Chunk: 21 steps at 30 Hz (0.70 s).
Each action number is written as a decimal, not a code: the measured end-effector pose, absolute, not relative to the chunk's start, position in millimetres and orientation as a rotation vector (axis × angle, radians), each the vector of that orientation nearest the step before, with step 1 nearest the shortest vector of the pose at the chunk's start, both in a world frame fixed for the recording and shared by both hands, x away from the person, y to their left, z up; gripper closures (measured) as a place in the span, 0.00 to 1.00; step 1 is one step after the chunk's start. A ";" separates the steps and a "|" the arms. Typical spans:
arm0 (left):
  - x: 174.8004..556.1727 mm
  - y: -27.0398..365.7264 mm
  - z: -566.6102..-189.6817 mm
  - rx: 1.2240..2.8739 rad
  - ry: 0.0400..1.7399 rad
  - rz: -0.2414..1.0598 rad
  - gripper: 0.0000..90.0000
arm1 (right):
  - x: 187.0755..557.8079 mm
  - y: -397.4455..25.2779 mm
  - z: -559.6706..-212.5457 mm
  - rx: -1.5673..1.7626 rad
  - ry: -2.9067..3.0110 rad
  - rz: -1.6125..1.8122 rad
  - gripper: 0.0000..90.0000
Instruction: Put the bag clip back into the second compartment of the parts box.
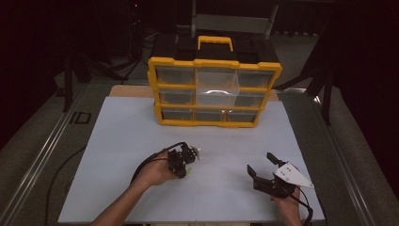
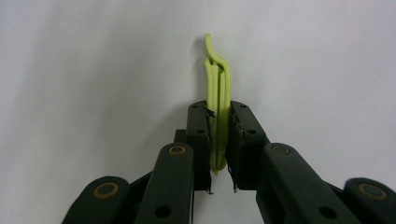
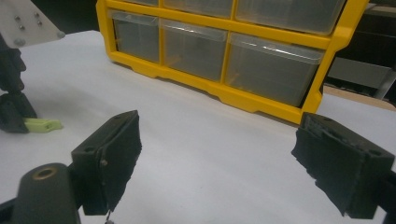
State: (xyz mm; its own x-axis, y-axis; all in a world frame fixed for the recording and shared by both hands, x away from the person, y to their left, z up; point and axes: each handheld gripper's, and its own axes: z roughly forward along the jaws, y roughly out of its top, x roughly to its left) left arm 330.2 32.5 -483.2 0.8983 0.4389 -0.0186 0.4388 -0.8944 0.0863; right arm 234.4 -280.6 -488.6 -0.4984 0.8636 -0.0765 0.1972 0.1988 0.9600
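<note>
A small lime-green plastic clip [image 2: 217, 98] is pinched between the jaws of my left gripper [image 2: 219, 140], which is shut on it just above the white table. From above, that left gripper [image 1: 184, 165] sits at the table's centre front, the green clip [image 1: 189, 173] peeking out below it. The right gripper view catches the green clip [image 3: 43, 124] at its far left. My right gripper [image 1: 260, 165] rests at the front right, open, its jaws spread wide with nothing between them [image 3: 219, 154]. A yellow drawer organizer [image 1: 214, 89] with clear drawers stands at the back centre.
The organizer has a yellow carry handle [image 1: 215, 42] on top; its drawers look closed. The white tabletop [image 1: 131, 136] stretches between the organizer and my hands. Metal rails [image 1: 42, 150] run along both sides, and the surroundings are dark.
</note>
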 end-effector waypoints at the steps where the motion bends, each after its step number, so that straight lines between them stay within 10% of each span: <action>1: 330.7 32.7 -483.1 2.981 0.684 0.009 0.90 | 234.4 -280.5 -488.7 0.989 1.836 1.329 0.16; 21: 338.6 41.9 -458.9 2.916 0.678 0.034 0.90 | 234.5 -279.7 -489.0 0.987 1.840 1.332 0.16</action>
